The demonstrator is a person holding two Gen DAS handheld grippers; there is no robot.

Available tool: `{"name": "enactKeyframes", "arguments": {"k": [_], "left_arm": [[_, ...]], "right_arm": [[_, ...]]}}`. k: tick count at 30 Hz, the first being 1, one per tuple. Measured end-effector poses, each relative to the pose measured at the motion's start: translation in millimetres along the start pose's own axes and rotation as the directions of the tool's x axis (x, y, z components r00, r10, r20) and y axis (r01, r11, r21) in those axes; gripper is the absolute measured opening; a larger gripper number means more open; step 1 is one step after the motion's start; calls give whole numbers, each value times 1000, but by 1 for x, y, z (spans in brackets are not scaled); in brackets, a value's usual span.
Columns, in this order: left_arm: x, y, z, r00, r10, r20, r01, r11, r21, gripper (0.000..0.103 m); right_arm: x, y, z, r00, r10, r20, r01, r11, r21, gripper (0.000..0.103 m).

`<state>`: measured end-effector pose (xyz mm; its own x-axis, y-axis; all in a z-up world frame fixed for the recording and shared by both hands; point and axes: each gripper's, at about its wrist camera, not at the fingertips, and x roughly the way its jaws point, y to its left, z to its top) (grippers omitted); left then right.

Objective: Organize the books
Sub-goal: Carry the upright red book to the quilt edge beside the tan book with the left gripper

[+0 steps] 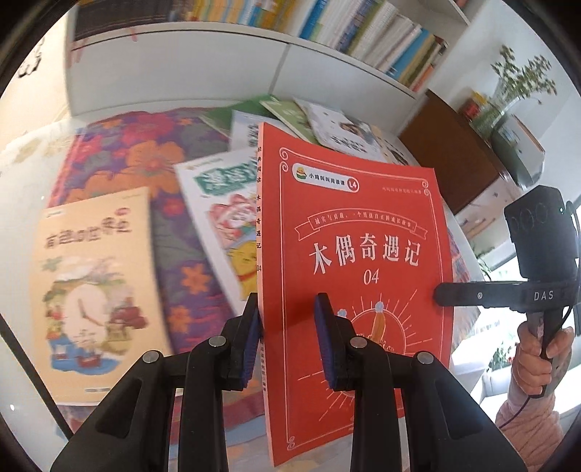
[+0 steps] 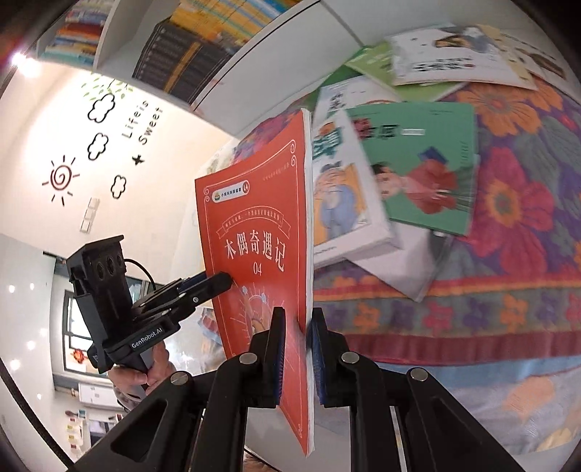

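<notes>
Floral cloth point(image 1: 120, 152), red book point(image 1: 348, 254) clamped, wall decals point(image 2: 61, 178) right-view only

Count of items in view: one red book point(image 1: 363, 261) held upright, two grippers, left point(image 1: 290, 345) and right point(image 2: 296, 348), and two hands, one point(image 1: 541, 348) in the left wrist view and one point(image 2: 145, 374) in the right. One floral cloth point(image 2: 508, 203) carries the loose books: at least six lie flat on it, among them one beige book point(image 1: 90, 283), one white book point(image 2: 341, 181) and one green book point(image 2: 425, 163). One shelf point(image 1: 363, 29) holds a row of books too many and too blurred to count, and one plant point(image 1: 519, 80) stands at the side.
</notes>
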<state>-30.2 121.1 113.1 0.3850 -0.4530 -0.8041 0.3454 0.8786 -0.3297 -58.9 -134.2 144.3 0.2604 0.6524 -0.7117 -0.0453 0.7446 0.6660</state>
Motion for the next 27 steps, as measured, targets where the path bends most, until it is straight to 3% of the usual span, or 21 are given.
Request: {"name": "enactKeyframes", "arguments": {"k": [9, 20, 27], "left_arm": [[-24, 46, 3, 998, 43, 37, -41, 997, -64, 25], [-51, 114, 14, 994, 57, 93, -39, 982, -184, 25], [-70, 148, 21, 986, 118, 115, -90, 972, -217, 26]], "right_arm": [[43, 27, 22, 998, 46, -32, -47, 999, -20, 14], [96, 67, 49, 993, 65, -96, -72, 995, -65, 16], [132, 92, 61, 983, 106, -150, -121, 988, -92, 16]]}}
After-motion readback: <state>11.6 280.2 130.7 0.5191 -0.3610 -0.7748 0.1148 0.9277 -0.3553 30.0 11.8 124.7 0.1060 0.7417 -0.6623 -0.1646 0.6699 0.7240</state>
